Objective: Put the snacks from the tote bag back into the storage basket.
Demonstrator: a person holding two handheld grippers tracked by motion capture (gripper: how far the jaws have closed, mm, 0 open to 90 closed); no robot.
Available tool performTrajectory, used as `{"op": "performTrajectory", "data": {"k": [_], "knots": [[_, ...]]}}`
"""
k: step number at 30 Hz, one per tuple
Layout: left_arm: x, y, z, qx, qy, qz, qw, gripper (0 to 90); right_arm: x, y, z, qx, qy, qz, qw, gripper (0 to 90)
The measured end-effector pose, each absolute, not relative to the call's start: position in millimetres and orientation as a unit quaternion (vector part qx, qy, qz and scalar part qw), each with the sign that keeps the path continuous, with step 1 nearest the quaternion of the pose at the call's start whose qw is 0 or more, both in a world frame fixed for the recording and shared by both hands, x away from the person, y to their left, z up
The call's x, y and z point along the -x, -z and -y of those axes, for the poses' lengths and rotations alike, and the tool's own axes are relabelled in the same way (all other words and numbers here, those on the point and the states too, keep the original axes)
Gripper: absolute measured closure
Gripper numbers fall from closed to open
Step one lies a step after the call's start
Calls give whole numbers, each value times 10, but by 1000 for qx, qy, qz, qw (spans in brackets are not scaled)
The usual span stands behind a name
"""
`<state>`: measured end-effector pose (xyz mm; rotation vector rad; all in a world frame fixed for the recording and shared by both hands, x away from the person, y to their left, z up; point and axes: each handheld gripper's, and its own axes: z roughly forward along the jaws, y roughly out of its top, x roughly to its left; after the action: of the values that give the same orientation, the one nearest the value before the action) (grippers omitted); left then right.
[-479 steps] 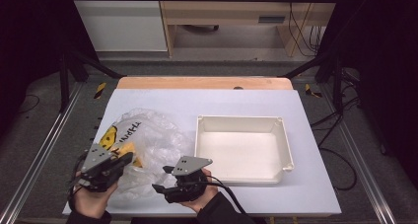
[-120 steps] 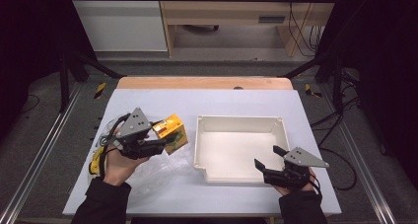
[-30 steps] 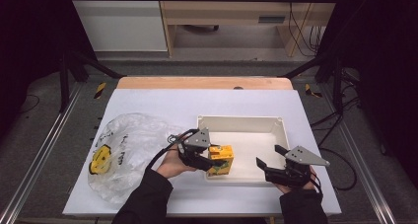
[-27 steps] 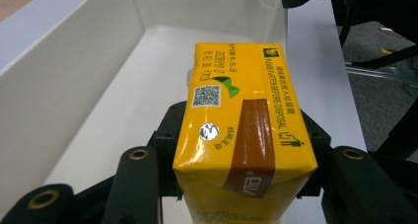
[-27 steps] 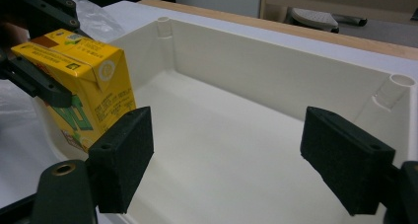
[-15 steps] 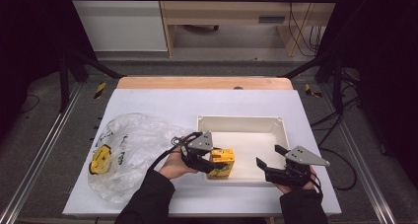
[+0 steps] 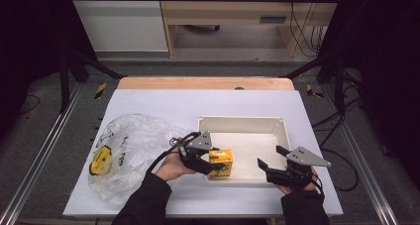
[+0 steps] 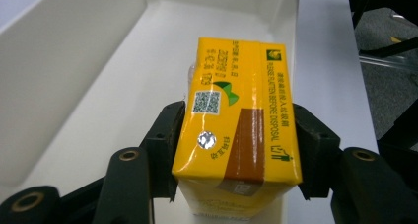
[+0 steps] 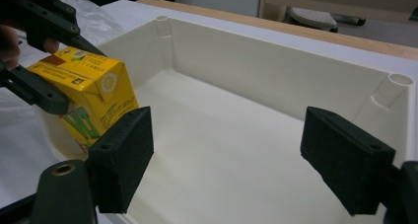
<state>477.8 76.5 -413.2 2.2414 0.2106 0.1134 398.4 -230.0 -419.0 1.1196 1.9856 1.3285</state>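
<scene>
A yellow drink carton [image 7: 221, 163] stands in the near left corner of the white tray [image 7: 240, 119]. My left gripper [image 7: 212, 164] reaches over the tray's left rim, its jaws on either side of the carton. In the left gripper view the carton [image 8: 236, 125] sits between the two pads [image 8: 166, 140]; the jaws have just been opening, and I see no squeeze on its sides. My right gripper [image 7: 270, 158] rests at the tray's near right corner, open and with nothing in it. In the right gripper view the carton [image 9: 88, 95] leans a little beside the tray wall [image 9: 276, 71].
A crumpled clear plastic bag [image 7: 129, 145] lies on the white table left of the tray, with a yellow round item [image 7: 101, 160] inside. The tray floor beyond the carton is bare. Dark frame rails run along both table sides.
The left gripper has lowered the carton slightly into the tray's near left corner, and its jaws look a little wider. The right gripper has stayed put.
</scene>
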Motion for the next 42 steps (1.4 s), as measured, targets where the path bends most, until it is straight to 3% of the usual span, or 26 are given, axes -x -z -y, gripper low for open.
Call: {"op": "performTrajectory", "data": {"k": [6, 20, 42], "knots": [[-4676, 4011, -837, -893, -66, -98, 434, 387, -3982, 4184, 2314, -412, -488, -728, 250, 203], [-4459, 3757, -1213, -860, -113, -180, 464, 355, -3962, 4180, 2324, -416, -487, -725, 253, 201], [-4217, 3938, -2178, -809, -168, -316, 467, 305, -3942, 4196, 2312, -419, -479, -727, 257, 184]]}}
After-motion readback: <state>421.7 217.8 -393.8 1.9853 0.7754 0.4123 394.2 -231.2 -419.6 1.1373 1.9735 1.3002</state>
